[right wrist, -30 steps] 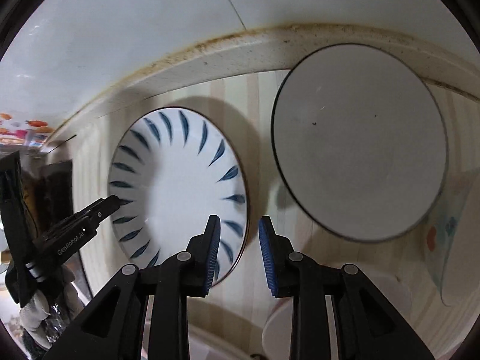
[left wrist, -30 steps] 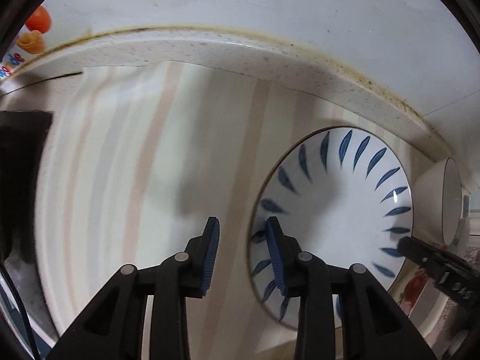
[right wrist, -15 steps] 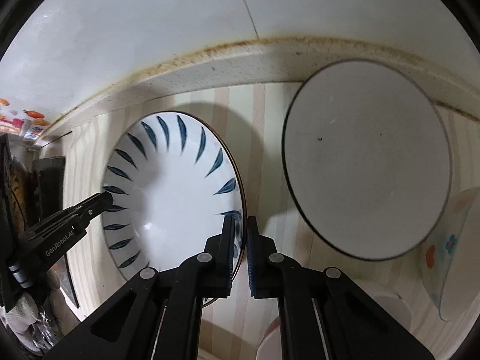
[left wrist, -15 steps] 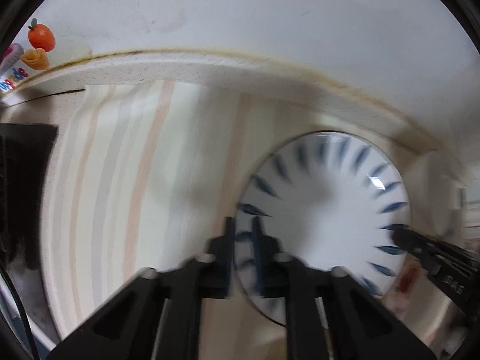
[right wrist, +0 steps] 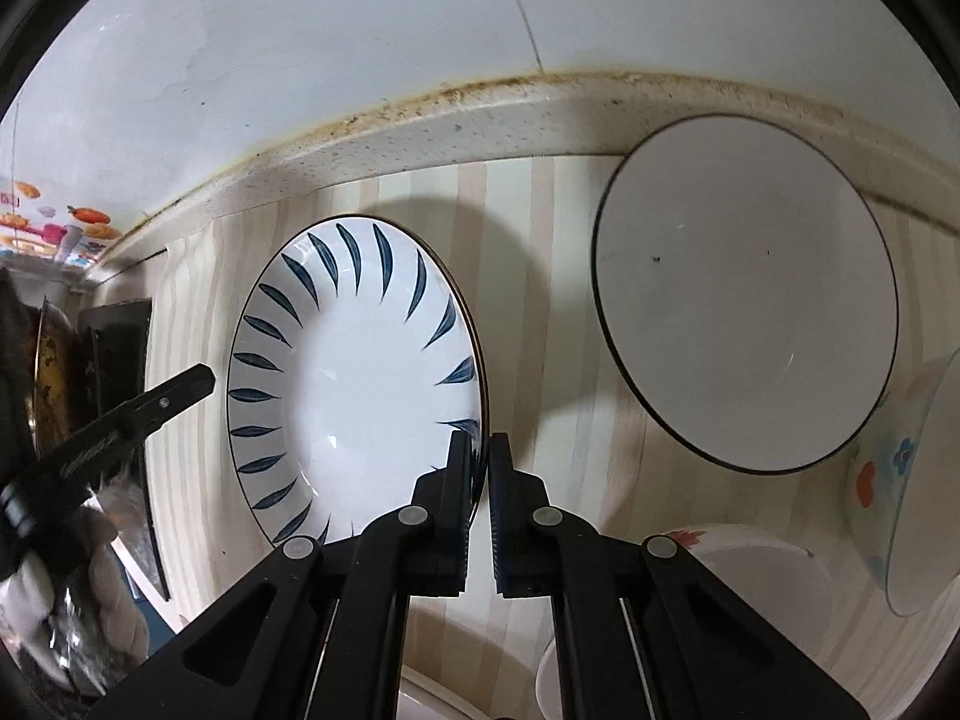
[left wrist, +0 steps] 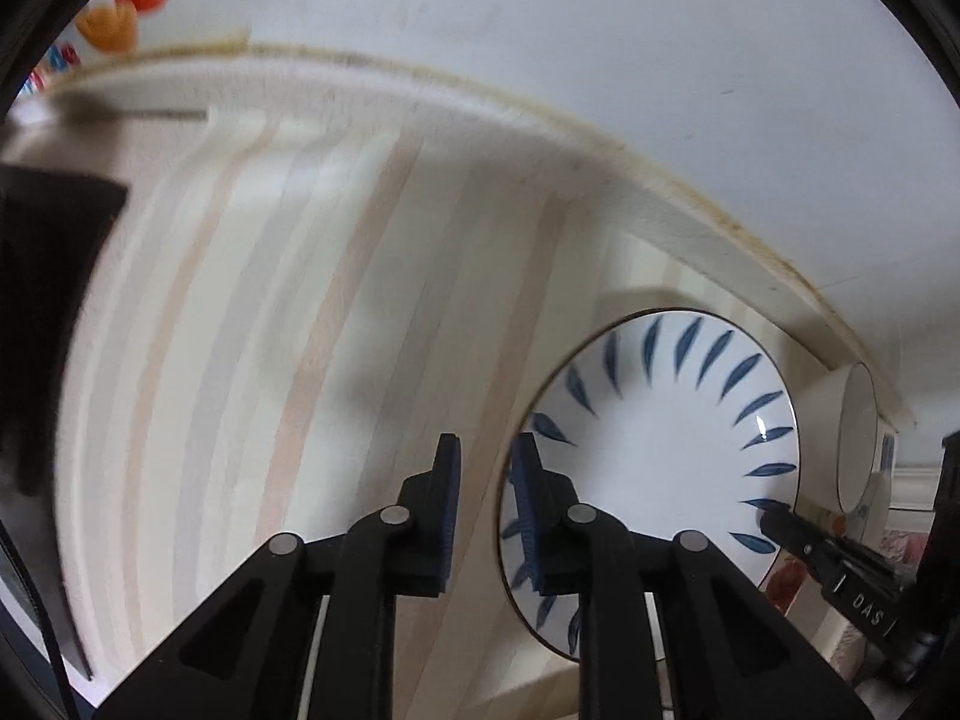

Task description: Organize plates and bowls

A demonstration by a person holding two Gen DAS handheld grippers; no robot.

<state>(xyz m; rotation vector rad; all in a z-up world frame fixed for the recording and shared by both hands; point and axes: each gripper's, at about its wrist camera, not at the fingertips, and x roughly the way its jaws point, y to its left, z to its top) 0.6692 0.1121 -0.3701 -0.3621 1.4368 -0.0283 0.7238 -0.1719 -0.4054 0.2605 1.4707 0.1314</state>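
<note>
On the striped counter, right gripper [right wrist: 480, 468] jaws pinch the blue-leaf plate [right wrist: 360, 384] rim; left gripper [left wrist: 485, 483] jaws spread.

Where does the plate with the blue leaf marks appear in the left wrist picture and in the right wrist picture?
Left wrist: the blue-leaf plate is at lower right, right of the jaws.
Right wrist: it is left of centre, its right rim between the jaws.
Shared landmark: the stained backsplash edge behind the plate.
</note>
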